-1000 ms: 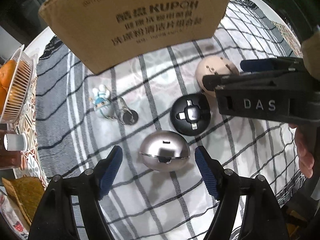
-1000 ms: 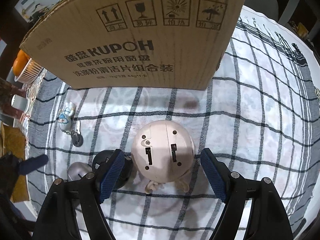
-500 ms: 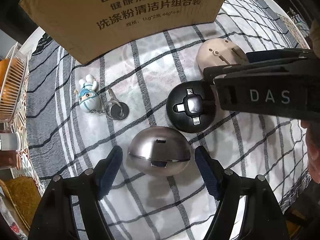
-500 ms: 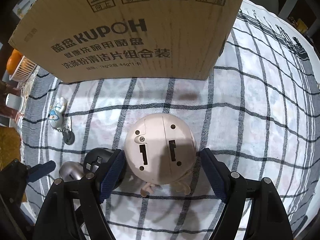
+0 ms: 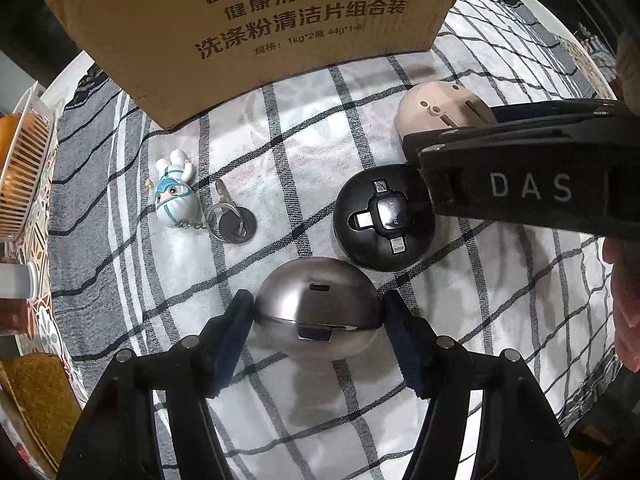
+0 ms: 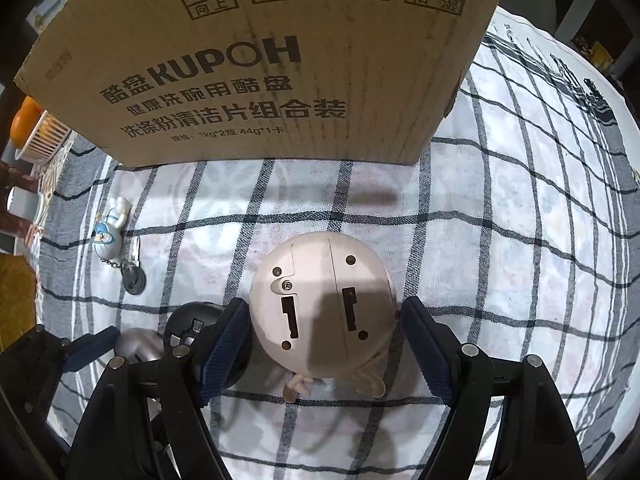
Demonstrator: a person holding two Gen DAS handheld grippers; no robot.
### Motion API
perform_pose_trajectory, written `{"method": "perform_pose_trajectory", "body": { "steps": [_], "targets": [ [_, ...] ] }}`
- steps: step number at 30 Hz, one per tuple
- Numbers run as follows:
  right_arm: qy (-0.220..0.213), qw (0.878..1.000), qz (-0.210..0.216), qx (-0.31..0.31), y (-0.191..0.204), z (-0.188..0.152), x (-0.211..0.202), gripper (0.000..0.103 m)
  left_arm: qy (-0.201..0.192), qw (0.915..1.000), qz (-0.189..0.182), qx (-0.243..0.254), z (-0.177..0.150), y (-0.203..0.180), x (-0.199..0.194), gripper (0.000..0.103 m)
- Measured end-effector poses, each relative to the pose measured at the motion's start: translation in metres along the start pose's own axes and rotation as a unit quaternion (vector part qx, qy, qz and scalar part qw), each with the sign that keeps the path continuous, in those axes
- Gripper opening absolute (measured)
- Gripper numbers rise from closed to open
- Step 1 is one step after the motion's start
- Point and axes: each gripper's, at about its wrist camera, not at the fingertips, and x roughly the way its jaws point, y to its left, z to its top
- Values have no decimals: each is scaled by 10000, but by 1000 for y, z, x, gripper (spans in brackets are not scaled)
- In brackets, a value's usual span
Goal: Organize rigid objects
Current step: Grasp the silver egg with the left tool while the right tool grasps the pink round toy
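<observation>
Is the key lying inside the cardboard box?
No, the key lies on the checked cloth in front of the cardboard box, chained to a small figurine.
</observation>
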Motion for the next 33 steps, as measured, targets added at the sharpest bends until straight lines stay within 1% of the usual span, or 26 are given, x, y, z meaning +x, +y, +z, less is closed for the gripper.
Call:
{"method": "perform_pose_trajectory", "body": {
  "steps": [2, 15, 26, 33],
  "targets": [
    [-2, 10000, 30, -2, 0, 0, 0, 75, -9, 10000, -22, -23, -1, 2, -1, 65],
    [34, 10000, -62, -48, -2, -6, -6, 75, -169, 9997, -10, -182, -2, 15, -19, 65],
    [-52, 9999, -144, -29, -10, -11, -22, 75, -409, 9986, 6, -340, 2, 26, -42, 65],
    [-162, 9998, -150, -2, -13, -13, -41, 75, -631, 9971, 46, -422, 7, 23, -57, 65]
  ]
}}
